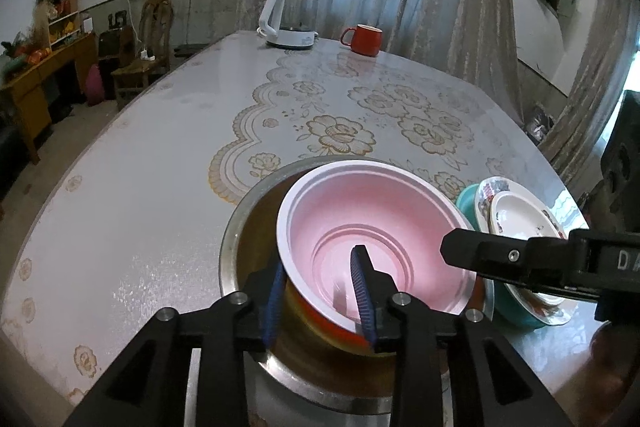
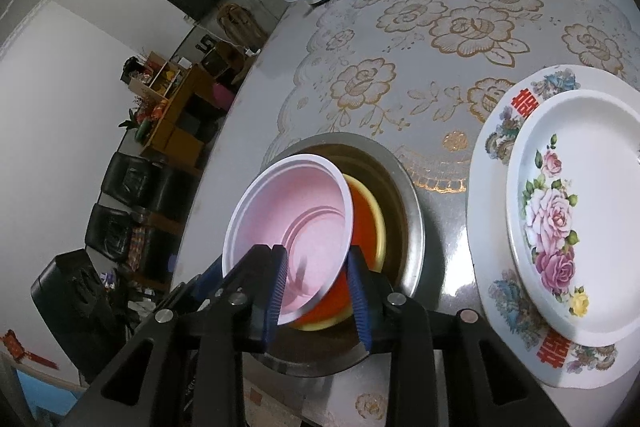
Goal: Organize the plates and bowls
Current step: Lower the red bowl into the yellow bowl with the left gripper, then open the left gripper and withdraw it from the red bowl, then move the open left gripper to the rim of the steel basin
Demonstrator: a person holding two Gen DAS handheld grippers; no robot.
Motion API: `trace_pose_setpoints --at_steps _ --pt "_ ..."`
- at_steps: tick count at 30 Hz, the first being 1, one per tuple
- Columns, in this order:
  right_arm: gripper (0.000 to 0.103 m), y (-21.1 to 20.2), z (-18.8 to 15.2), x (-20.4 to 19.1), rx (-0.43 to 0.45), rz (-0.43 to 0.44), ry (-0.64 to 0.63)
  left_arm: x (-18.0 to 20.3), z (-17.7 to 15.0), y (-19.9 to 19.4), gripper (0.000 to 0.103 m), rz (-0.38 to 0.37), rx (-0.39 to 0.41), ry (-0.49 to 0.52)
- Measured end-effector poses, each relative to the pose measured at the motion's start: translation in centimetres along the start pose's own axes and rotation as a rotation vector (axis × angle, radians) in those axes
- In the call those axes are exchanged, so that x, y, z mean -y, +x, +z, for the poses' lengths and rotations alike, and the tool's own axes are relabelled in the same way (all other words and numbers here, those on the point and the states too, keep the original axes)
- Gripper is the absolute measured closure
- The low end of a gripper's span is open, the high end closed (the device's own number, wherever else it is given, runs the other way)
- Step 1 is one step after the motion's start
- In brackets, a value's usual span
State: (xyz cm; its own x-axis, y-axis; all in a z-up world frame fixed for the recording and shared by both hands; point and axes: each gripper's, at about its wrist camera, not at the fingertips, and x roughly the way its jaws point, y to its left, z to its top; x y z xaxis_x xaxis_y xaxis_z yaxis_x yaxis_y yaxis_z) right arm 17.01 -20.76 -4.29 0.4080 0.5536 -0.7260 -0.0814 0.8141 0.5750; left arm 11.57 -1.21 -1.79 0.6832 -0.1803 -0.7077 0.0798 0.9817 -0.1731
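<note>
Table notes, left to right.

- Round table (image 1: 160,187) under a glossy cover printed with gold roses. At its far edge stood a white electric kettle with a clear glass body (image 1: 290,21). A red ceramic mug (image 1: 364,40) stood near it on the right, apart from it.
- Near edge: a wide, shallow stainless-steel basin (image 1: 228,247) sat on the cover. Inside it lay an orange bowl with a yellow rim (image 2: 362,219). In that bowl rested a plastic bowl, pink inside with a white rim (image 1: 360,211). We saw it tipped, its mouth turned toward the left side and its near rim sitting higher than the orange bowl.
- Left gripper (image 1: 319,261): black frame, blue ribbed pads. One pad hung outside the pink bowl's wall, the other inside the bowl. We recorded the jaws as apart, straddling the rim without clamping it.
- Right gripper (image 2: 317,251): same build, at the opposite side of the same rim. One pad was inside the bowl and one outside, and orange showed in the gap beside the outer pad. Jaws were apart, not pinching.
- Just right of the basin was a stack of dishes. A teal dish (image 1: 466,197) lay at the bottom. On it lay a large white plate with red characters and flower clusters (image 2: 492,187), and on top a smaller white plate painted with pink roses (image 2: 592,131).
</note>
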Motion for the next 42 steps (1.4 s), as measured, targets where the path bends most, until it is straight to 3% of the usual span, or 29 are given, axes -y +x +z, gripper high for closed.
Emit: trace_pose_setpoints --at_steps 9,13,18,20,31,42 --pt "0.071 -0.2 0.2 0.3 0.007 0.003 0.023 0.1 -0.1 -0.2 0.07 -0.018 -0.003 0.014" --pt "0.071 -0.5 0.2 0.7 0.02 0.0 0.027 -0.3 0.0 -0.8 0.056 -0.033 0.01 -0.022" --pt "0.069 -0.6 0.2 0.8 0.023 0.003 0.027 -1.4 0.4 -2.3 0.05 -0.066 0.044 -0.102" --pt "0.069 -0.5 0.1 0.8 0.021 0.004 0.026 -1.7 0.5 -3.0 0.044 -0.042 0.067 -0.11" --pt "0.069 0.4 0.0 0.4 0.004 0.005 0.0 -3.1 -0.1 -4.4 0.036 0.032 0.104 -0.126" --pt "0.068 -4.0 -0.1 0.4 0.135 -0.072 -0.051 -5.9 -1.1 -4.6 0.031 0.105 0.109 -0.181"
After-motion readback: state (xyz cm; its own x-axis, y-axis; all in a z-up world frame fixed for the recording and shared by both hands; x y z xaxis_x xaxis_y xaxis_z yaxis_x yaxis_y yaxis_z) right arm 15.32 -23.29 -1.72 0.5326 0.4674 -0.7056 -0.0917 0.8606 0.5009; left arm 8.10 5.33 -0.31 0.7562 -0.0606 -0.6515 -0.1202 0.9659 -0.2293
